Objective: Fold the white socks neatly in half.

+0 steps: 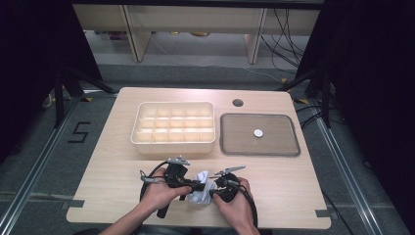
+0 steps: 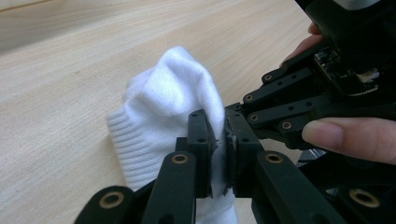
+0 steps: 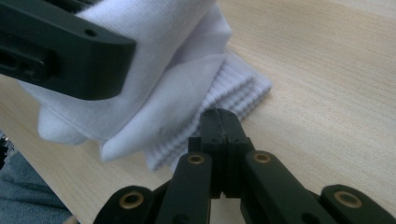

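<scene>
The left gripper (image 2: 218, 154) is seen in its own view with the jaws drawn nearly together on a fold of a white sock (image 2: 163, 116), the cloth being pinched between the pads. The right gripper (image 3: 219, 126) is shown in its own view with the jaws pressed flat against each other; its tips lie at the ribbed cuff of the sock, but whether any cloth is caught between them cannot be told. In the left gripper view the right gripper's black linkage and a fingertip (image 2: 327, 133) of the right hand are seen just beside the sock, which the right gripper view does not give. From the high view the wider setting is supplied: both hands, left hand (image 1: 159, 192) and right hand (image 1: 235, 203), are held close together near the near edge of the tabletop (image 1: 293, 196), with the sock bunched between the grippers. Farther back, towards the far edge, a cream compartment box (image 1: 173, 128) is placed left of a grey tray (image 1: 288, 147), and a small white disc (image 1: 258, 132) lies in the tray.
</scene>
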`<state>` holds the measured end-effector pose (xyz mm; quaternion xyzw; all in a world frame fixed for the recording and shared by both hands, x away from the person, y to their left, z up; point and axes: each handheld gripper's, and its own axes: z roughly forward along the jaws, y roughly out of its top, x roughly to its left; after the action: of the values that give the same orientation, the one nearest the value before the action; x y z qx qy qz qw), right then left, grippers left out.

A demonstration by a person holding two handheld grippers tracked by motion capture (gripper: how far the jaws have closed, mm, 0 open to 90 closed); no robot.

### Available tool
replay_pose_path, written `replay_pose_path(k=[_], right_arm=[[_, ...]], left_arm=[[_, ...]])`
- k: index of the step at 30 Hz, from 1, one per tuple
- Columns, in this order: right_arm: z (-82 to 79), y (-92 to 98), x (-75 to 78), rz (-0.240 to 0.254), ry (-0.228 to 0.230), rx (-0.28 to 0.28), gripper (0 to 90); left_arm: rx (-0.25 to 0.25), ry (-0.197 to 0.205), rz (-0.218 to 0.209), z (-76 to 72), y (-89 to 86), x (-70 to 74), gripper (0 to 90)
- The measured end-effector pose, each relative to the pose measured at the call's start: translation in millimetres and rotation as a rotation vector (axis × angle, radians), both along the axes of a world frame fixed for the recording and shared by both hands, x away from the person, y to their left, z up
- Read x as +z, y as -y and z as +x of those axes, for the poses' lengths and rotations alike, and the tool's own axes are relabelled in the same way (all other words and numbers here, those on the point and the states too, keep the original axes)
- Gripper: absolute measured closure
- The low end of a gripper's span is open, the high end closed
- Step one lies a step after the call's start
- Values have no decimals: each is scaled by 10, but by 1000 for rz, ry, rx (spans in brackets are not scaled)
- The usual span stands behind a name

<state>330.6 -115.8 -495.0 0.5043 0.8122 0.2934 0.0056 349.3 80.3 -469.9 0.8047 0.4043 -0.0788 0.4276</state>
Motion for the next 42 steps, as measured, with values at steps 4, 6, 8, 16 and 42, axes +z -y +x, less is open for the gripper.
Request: replay_pose_path(k=[4, 6, 8, 16, 42], right_arm=[[2, -14, -10, 8, 7, 10, 900], [-6, -21, -2, 2, -6, 1, 900], [-2, -26, -9, 0, 4, 5, 900], [1, -43, -19, 13, 7, 13, 900], [209, 180, 350, 98, 28, -118, 766]], left_arm=[[4, 9, 5, 0, 9, 9, 816], [4, 10, 4, 1, 11, 10, 816], [0, 8, 1, 5, 11, 11, 816], [6, 17, 15, 10, 18, 5, 814], [-2, 45, 71, -24, 116, -107, 809]])
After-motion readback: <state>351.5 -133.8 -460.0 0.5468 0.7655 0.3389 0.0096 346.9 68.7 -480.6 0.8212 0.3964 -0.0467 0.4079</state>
